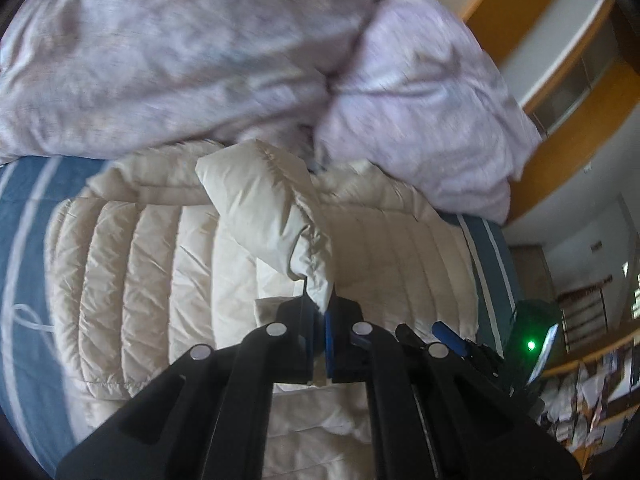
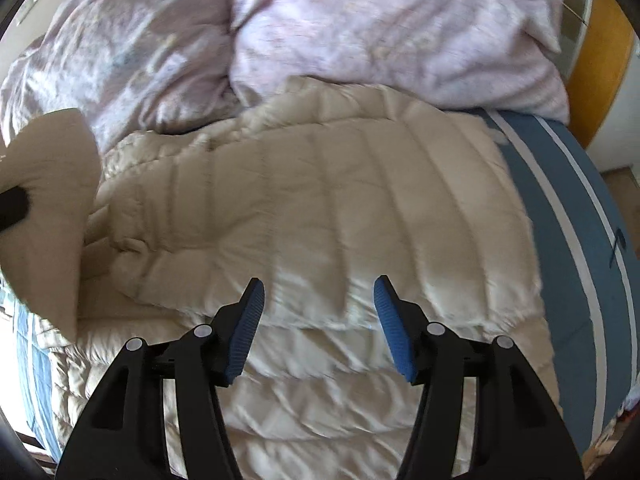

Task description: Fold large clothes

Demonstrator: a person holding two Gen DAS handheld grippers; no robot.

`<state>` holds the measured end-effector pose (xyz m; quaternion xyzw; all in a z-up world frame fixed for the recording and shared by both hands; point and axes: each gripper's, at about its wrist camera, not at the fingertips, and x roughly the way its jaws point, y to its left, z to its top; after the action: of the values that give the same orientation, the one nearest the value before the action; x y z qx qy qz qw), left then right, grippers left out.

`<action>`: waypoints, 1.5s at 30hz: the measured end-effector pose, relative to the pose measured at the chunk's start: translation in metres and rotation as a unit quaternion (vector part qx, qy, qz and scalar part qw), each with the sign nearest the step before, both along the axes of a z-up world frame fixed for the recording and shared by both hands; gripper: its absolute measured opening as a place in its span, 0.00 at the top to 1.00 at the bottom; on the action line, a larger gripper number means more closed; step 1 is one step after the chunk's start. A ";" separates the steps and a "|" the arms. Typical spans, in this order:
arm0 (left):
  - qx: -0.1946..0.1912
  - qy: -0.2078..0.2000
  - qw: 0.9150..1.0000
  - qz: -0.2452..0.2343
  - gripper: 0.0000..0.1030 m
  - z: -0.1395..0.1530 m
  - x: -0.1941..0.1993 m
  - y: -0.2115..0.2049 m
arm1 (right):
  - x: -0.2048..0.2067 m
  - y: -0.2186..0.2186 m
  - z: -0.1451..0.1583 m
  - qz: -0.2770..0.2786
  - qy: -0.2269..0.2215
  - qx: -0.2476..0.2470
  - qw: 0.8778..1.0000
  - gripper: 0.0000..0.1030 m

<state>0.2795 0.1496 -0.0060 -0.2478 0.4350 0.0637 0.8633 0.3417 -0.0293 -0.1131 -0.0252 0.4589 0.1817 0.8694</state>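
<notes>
Cream quilted down jacket (image 2: 320, 208): lying spread across the blue bedsheet (image 2: 568, 208), covering most of its middle, quilting channels running crosswise. This jacket is serving as the landmark for all entries below.

Sleeve of the jacket (image 1: 272, 204): lifted clear of the jacket's body and hanging over it, its cuff end pinched at the lower tip. In the right wrist view the same raised sleeve (image 2: 48, 200) is showing at the jacket's left edge, with a dark gripper finger (image 2: 14, 204) touching it.

Left gripper (image 1: 323, 320): its blue pads (image 1: 329, 344) are clamping together on the sleeve's end, cream fabric squeezed between them, above the jacket's centre.

Right gripper (image 2: 318, 320): jaws standing well apart, nothing between them, hovering over the jacket's near portion; whether the tips are touching the fabric cannot be told. Blue ribbed pads (image 2: 248, 332) are facing each other across bare quilting.

Pale lilac duvet (image 2: 360, 32): bunching in a heap beyond the jacket's far edge, touching and slightly overlapping it.

Bedsheet stripes: white bands (image 2: 592, 216) running along the sheet to the right of the jacket.

Wooden furniture (image 1: 560, 92): orange-brown frame standing beyond the duvet, to the right of the jacket.

Green indicator light (image 1: 531, 345): glowing on a dark device at the jacket's right, in the left wrist view.
</notes>
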 end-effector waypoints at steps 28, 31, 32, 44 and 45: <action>0.048 0.050 0.997 0.011 0.48 -0.031 0.007 0.007 | -0.001 -0.001 0.013 0.037 -0.007 0.052 0.998 0.59; 0.061 0.063 0.996 0.024 0.48 -0.039 0.001 0.020 | -0.003 0.020 0.016 0.062 -0.006 0.067 0.996 0.67; 0.064 0.066 0.995 0.026 0.48 -0.041 -0.001 0.023 | -0.003 0.026 0.016 0.068 -0.004 0.070 0.995 0.68; 0.090 0.116 0.988 0.052 0.48 -0.074 -0.021 0.057 | 0.010 0.054 -0.024 0.068 0.052 0.017 0.996 0.79; 0.091 0.121 0.987 0.055 0.48 -0.079 -0.023 0.060 | 0.012 0.054 -0.026 0.065 0.056 0.016 0.996 0.79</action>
<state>0.2561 0.2098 -0.0846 -0.1822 0.5147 0.1803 0.8182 0.3533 0.0247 -0.1394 -0.0309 0.5012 0.2464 0.8289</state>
